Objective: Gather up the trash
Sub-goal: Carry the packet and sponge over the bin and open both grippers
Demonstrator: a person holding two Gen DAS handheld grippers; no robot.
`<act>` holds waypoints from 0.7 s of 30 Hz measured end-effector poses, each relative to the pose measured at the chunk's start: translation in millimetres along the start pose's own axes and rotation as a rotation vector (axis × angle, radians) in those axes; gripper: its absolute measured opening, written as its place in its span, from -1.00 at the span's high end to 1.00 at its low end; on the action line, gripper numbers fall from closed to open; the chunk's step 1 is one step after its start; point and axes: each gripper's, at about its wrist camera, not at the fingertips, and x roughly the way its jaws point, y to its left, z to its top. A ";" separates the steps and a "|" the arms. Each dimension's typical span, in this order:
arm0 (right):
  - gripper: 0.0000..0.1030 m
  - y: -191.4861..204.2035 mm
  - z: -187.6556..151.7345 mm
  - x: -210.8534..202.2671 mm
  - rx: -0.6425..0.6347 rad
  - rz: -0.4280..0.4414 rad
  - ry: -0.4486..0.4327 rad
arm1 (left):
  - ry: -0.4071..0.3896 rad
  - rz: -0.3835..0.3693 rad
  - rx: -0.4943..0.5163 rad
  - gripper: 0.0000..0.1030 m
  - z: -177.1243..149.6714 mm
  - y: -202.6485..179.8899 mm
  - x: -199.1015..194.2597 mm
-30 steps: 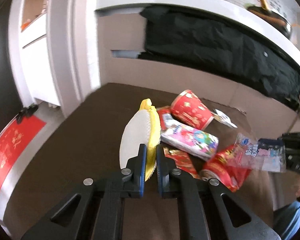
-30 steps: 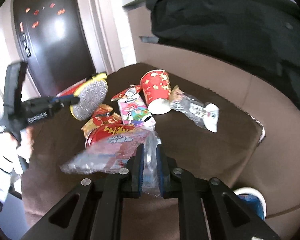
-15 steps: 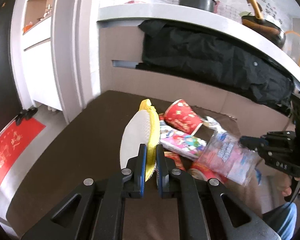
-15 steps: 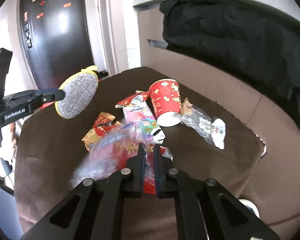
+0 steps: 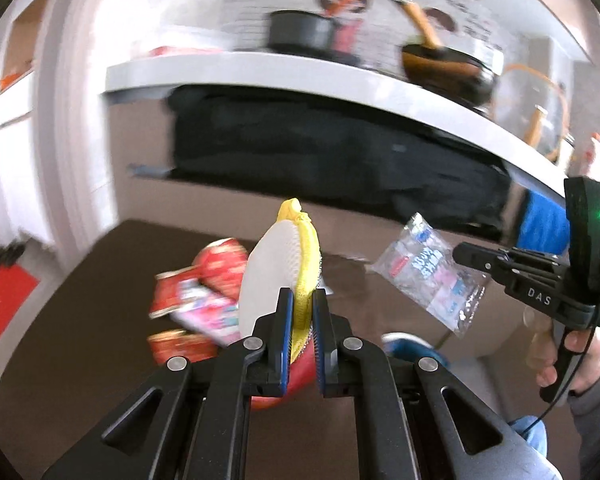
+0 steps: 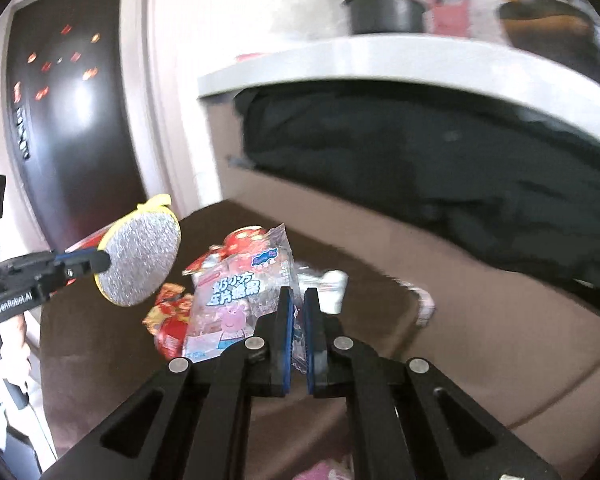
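The right claw (image 6: 296, 312) lifted the clear snack wrapper (image 6: 236, 296) off the heap of trash on the brown cushion (image 6: 380, 320); a second earlier the wrapper lay draped over the red packets (image 6: 172, 320), and it then hung in the air, clamped between the pads. The left claw (image 5: 302, 312) rose too, carrying its round yellow-rimmed scrubber (image 5: 276, 264) higher and toward the right, so the red paper cup (image 5: 224, 260) and packets slid to the left of it in its own view.
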 end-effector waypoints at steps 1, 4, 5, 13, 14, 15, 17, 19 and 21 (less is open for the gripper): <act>0.92 -10.6 -3.0 -10.9 0.011 -0.017 -0.009 | 0.002 -0.025 0.024 0.82 0.6 -23.3 6.2; 0.92 -49.2 -21.2 -46.0 0.059 -0.078 -0.027 | 0.026 -0.091 0.059 0.82 0.3 -73.1 23.3; 0.92 -62.5 -28.9 -57.0 0.076 -0.101 -0.030 | 0.038 -0.116 0.068 0.82 -0.2 -93.4 32.3; 0.92 -154.0 -94.3 -94.7 0.196 -0.242 0.008 | 0.161 -0.241 0.081 0.81 -39.7 -200.1 103.0; 0.92 -166.8 -105.1 -96.2 0.217 -0.258 0.016 | 0.181 -0.247 0.077 0.81 -46.5 -205.6 112.3; 0.92 -175.3 -111.7 -96.1 0.228 -0.269 0.022 | 0.203 -0.253 0.071 0.81 -53.2 -213.3 122.5; 0.91 -192.0 -128.4 -92.9 0.251 -0.291 0.041 | 0.262 -0.267 0.049 0.81 -70.2 -221.5 148.0; 0.91 -207.0 -146.0 -84.9 0.273 -0.306 0.067 | 0.313 -0.269 0.023 0.81 -86.1 -224.0 170.2; 0.91 -218.3 -159.6 -73.0 0.298 -0.306 0.093 | 0.376 -0.266 -0.001 0.81 -103.7 -225.5 196.9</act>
